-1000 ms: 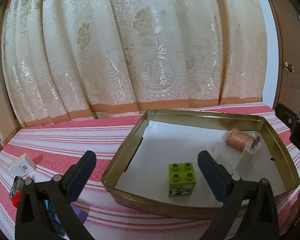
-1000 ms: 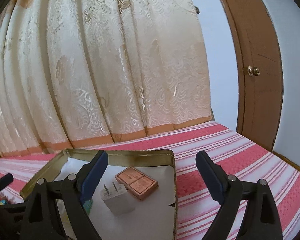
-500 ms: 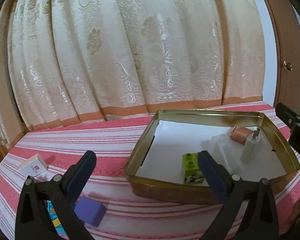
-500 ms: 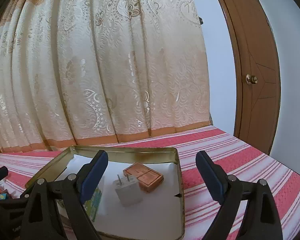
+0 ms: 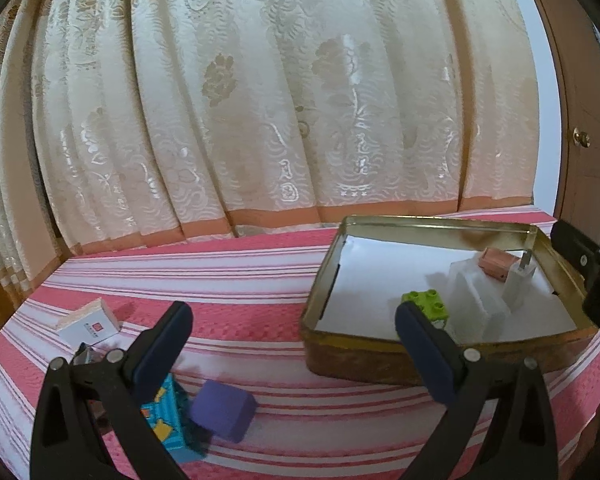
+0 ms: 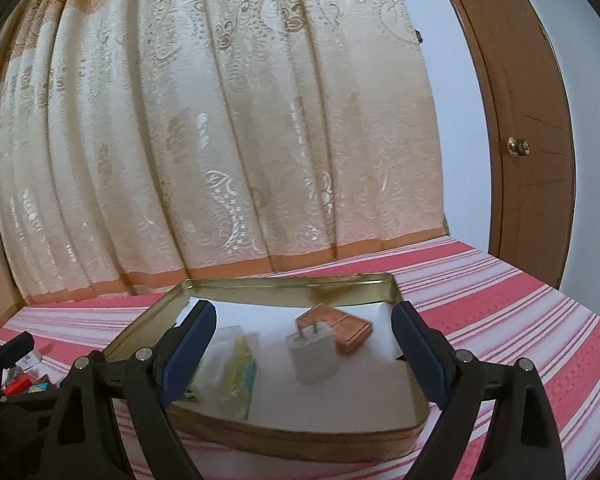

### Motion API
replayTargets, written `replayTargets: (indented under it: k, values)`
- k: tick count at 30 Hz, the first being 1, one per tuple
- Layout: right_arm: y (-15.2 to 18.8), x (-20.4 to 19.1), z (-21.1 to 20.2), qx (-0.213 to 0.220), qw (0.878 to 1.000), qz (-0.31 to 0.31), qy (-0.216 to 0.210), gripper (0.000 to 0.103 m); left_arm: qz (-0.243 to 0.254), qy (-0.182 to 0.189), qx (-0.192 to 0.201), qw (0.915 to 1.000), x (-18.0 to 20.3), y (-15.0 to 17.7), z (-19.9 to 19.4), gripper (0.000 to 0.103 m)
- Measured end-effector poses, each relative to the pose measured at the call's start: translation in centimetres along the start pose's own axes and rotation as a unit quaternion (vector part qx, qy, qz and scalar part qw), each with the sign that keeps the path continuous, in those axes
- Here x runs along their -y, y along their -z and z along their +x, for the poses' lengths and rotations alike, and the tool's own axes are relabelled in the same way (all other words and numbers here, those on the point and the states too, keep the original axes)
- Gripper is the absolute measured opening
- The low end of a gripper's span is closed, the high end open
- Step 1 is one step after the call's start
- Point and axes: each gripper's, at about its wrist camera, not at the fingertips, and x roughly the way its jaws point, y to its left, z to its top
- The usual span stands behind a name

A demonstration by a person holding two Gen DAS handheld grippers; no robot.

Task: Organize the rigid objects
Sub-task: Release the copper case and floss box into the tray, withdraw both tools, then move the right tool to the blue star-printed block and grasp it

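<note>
Cream brocade curtain (image 5: 260,120) behind a pink-striped woven bed (image 5: 228,264); shallow metal tin (image 5: 380,360) right; both tools (image 5: 292,344) (image 6: 304,344) wide open, empty

A cream curtain (image 5: 260,100) with a woven floral pattern and an orange hem hangs behind a pink-and-white striped cloth (image 5: 228,264). A brown wooden door (image 6: 536,128) with a brass knob (image 6: 517,146) stands at the right, beside a pale wall (image 6: 456,140).
</note>
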Motion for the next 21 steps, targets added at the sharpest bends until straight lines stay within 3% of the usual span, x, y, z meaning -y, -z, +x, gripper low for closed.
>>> replayTargets:
  k: [21]
  values:
    - [1.8,-7.3,-1.2,-0.036,0.996,-0.007,-0.077,0.091,-0.026,-0.009,-0.029,0.9992,-7.3,1.9,-0.5,0.103]
